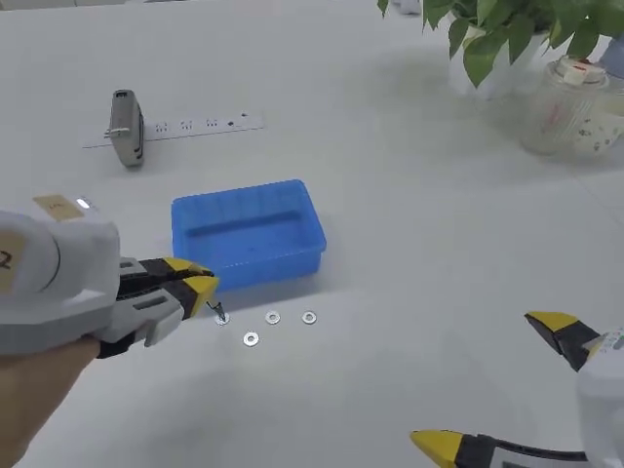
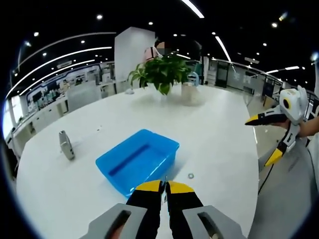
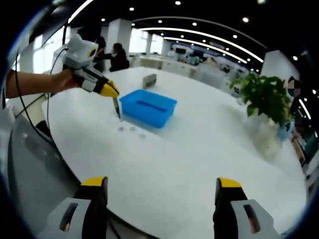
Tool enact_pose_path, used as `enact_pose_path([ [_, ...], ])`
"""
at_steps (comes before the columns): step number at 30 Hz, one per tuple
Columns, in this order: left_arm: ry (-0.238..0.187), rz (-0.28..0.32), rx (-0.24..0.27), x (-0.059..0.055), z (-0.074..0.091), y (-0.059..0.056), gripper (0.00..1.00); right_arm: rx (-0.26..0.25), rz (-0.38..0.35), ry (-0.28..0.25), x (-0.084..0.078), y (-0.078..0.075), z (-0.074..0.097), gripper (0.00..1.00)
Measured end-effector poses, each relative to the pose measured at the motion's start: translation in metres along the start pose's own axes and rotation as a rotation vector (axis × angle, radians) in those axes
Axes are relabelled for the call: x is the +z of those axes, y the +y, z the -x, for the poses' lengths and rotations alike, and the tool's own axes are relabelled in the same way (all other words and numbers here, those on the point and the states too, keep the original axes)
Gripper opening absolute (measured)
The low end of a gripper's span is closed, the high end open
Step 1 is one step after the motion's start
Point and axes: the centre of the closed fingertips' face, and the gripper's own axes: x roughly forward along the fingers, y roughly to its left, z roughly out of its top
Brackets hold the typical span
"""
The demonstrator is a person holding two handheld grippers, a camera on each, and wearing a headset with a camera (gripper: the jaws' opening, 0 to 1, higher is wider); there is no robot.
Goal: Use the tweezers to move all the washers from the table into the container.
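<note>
L gripper [image 1: 200,285] is clamped tight on the tweezers [image 1: 218,312]. Its yellow jaw tips are pressed together w/ the thin dark shaft sticking out fwd & down. The tweezer point is at or just off the table [image 1: 409,244]; can't tell if it touches.

The washers [image 1: 272,318] lie flat on the table just past the tweezer point, on the side toward the R gripper [image 1: 492,383]. Three are plain to see: two in a row & one nearer the person. Something small sits right at the tweezer point, too small to say if it's a washer.

The blue container [image 1: 249,234] stands upright just ahead of the L gripper, beside the washers.

R gripper hangs well apart from the L one, jaws spread wide, over bare table. In the right gripper view the container & washers are well ahead of it & to its left, w/ the L gripper just above them.

Beyond the container from the L gripper lies a white power strip [image 1: 195,125] w/ a grey block [image 1: 124,127] at one end. A potted plant [image 1: 507,24] & a clear jar [image 1: 575,102] stand far ahead of the R gripper.
</note>
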Motion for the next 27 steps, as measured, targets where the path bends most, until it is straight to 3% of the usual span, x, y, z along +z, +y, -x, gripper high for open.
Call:
enact_pose_path([
  [12,0.020,-0.008,-0.003,-0.0057,-0.0079,0.0011,0.00,0.003,0.008,0.016,-0.0025,0.0009,-0.0010,0.86],
  [18,0.008,-0.002,0.001,-0.0043,-0.0084,0.0026,0.00,0.005,0.008,0.021,-0.0046,0.0004,-0.0025,0.86],
  [27,0.012,-0.003,-0.011,-0.0044,-0.0073,-0.0025,0.00,0.006,0.006,0.021,-0.0033,0.0016,-0.0013,0.85],
])
